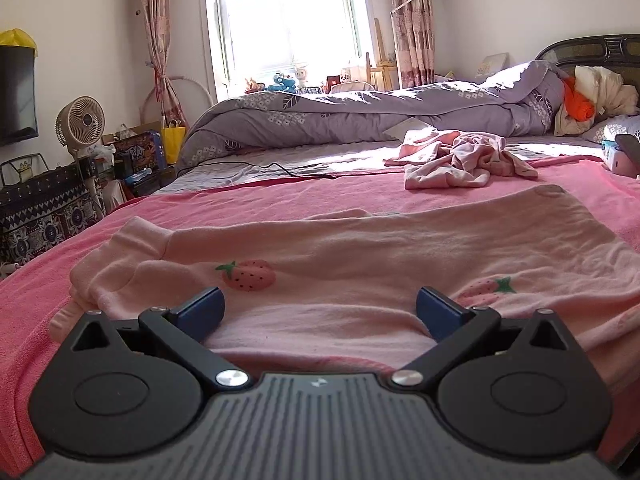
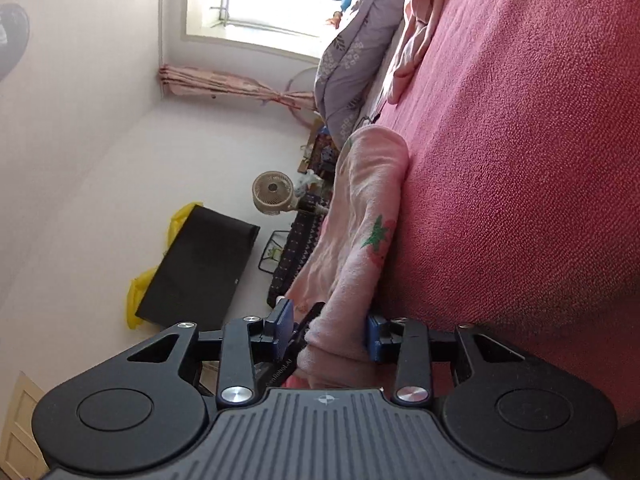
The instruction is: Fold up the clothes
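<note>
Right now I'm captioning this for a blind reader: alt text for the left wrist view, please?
The open left gripper hovers over the near edge of a pale pink strawberry-print garment spread on a pink bed cover. Behind lie a crumpled pink clothes heap, a purple floral duvet and a bright window.

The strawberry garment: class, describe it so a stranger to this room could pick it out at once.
Find the bed's pink blanket. Nearest the camera lies the strawberry garment, spread fairly flat. Unlike the crumpled pink clothes further back, it is pale pink with strawberry prints.
</note>
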The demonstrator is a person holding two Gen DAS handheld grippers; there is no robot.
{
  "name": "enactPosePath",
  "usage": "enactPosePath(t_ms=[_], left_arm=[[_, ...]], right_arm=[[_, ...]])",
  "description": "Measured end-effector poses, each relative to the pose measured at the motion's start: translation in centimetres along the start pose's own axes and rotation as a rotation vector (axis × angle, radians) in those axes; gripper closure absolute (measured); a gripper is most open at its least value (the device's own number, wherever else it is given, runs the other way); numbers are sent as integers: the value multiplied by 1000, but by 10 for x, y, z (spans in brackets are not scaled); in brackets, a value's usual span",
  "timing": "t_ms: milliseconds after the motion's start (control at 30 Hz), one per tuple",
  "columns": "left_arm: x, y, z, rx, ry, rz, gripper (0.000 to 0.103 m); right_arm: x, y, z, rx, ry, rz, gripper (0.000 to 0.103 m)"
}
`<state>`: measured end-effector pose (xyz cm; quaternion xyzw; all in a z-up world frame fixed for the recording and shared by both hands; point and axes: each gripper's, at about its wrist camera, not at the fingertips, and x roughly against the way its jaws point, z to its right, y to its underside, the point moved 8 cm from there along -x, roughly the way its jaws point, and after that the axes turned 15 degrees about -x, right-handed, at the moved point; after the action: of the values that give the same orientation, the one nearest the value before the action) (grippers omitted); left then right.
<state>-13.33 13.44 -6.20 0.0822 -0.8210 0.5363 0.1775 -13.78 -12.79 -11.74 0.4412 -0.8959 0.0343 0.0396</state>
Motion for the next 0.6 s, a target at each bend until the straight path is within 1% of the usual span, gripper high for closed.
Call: enactPosePath(t_ms=[33,67,100,133,200,267,300,333,400,467,533,567,600], left_arm=[[0,0,0,2,1,-1,0],[-1,1,0,7,1,-2,0],[-1,1,0,11,0,-4,0],[-1,1,0,14,-1,-8,0],[-1,-2,0,9,-4,-13,0],[0,-9,1,3,-18,-14,0],[1,-13,1,4,-28,-13,0],[4,-20,1,17,-34,2,0],[11,-35,2,44,-16,53,0],[9,-43,6,31,-12,60,0],[7,-50,10,17,-8,67,0],[6,-53,12,9,-6,68,0],[1,-49,16,-9,-9,46,0]], right_arm=[[-7,2,4,-1,20,-13,64],[-13,4,8,-21,20,-27,66],[-17,3,11,-39,18,-32,69],[-17,0,13,-67,16,-32,76],[-17,-5,16,-118,11,-30,80],[-12,-12,11,-121,-15,-15,86],[-8,-15,6,-116,-32,-5,86],[-3,-21,-6,-83,-61,15,86],[7,-32,-31,-17,-117,53,86],[14,-41,-56,58,-145,77,89],[14,-45,-63,108,-99,84,89],[11,-45,-58,115,-71,81,89],[7,-43,-50,107,-28,80,89]])
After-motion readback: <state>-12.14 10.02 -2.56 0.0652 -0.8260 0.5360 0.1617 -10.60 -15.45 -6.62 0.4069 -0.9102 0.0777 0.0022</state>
